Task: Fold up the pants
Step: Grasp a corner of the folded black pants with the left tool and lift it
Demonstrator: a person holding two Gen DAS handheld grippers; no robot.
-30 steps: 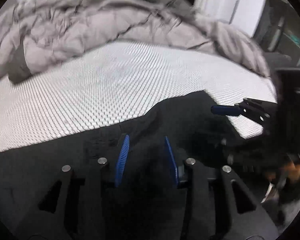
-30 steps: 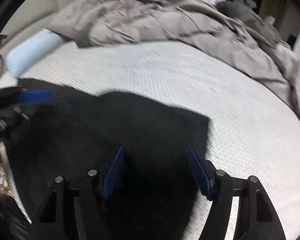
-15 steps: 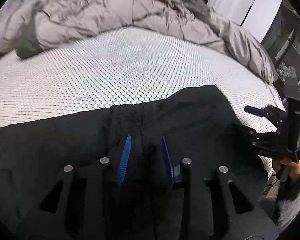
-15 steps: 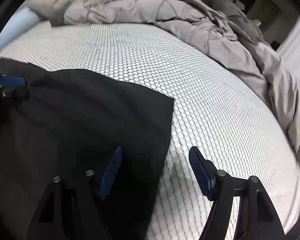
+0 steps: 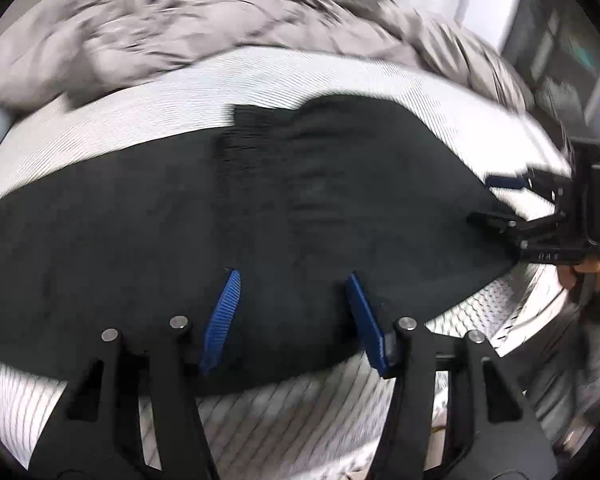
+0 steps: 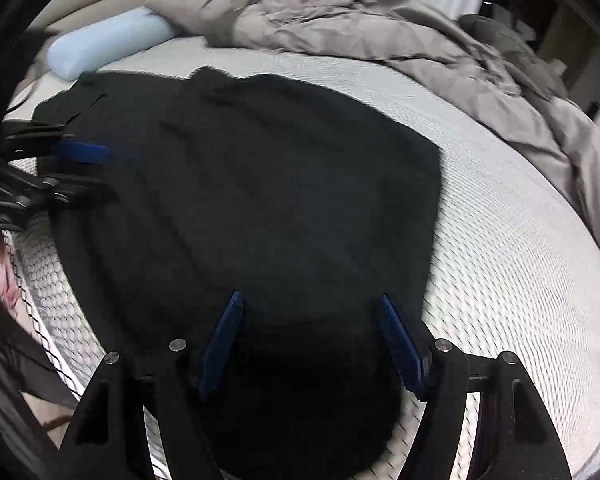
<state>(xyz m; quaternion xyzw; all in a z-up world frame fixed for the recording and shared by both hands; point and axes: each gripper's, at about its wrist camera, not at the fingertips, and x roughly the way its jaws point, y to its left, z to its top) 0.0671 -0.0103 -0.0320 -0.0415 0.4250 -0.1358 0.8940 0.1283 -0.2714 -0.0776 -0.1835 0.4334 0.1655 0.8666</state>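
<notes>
The black pants lie spread flat on the white mattress; they also fill the right wrist view. My left gripper is open and empty, raised over the near edge of the pants. My right gripper is open and empty over the pants' near end. The right gripper shows at the right of the left wrist view, at the pants' right edge. The left gripper shows at the left of the right wrist view.
A rumpled grey duvet is heaped along the far side of the bed. A light blue bolster pillow lies at the far left. The mattress edge runs near my grippers.
My left gripper has opened and let go of the pants. Both grippers have pulled back and up, so the pants now lie flat and show more fully.
</notes>
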